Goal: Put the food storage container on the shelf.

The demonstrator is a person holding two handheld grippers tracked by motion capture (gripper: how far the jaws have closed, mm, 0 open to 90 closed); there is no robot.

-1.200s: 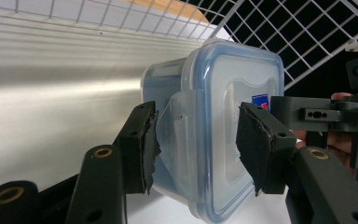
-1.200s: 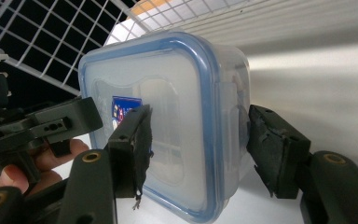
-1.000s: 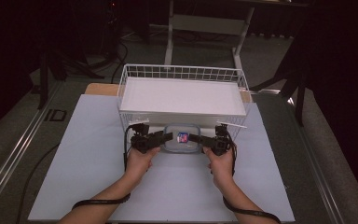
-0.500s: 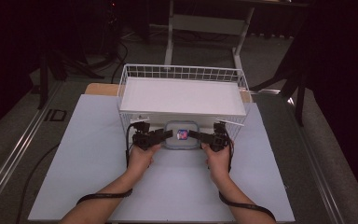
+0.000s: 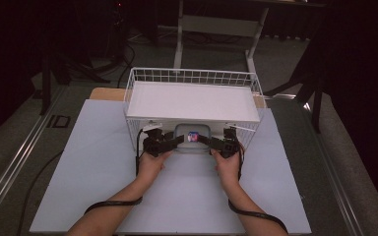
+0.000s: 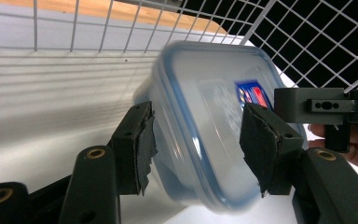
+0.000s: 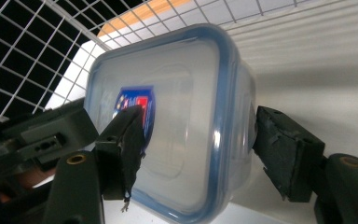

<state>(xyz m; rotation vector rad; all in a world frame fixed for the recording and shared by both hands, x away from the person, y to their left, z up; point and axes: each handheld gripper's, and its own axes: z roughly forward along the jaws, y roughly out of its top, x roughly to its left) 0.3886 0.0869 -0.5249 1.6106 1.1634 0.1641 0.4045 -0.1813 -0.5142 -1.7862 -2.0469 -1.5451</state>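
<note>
A clear rectangular plastic container with a blue-rimmed lid (image 5: 192,137) is at the near, open side of a white wire basket (image 5: 192,77) that has a flat white shelf across its top; the container sits low under that shelf, at the front edge. The basket stands on a pale grey tabletop (image 5: 93,162). The left gripper (image 5: 170,142) comes in from the left end of the container and the right gripper (image 5: 210,143) from the right end, each held by a hand (image 5: 151,164) reaching up from the near edge.

In the left gripper view the two black jaws straddle the container (image 6: 200,135), pads against or just at its lid and base; in the right gripper view the jaws sit the same way on the opposite end (image 7: 177,116), clamped across its thickness. The container is tilted, lid with its small blue and red label (image 7: 135,105) facing up and toward me. Its long axis runs left to right, from one gripper to the other.
</note>
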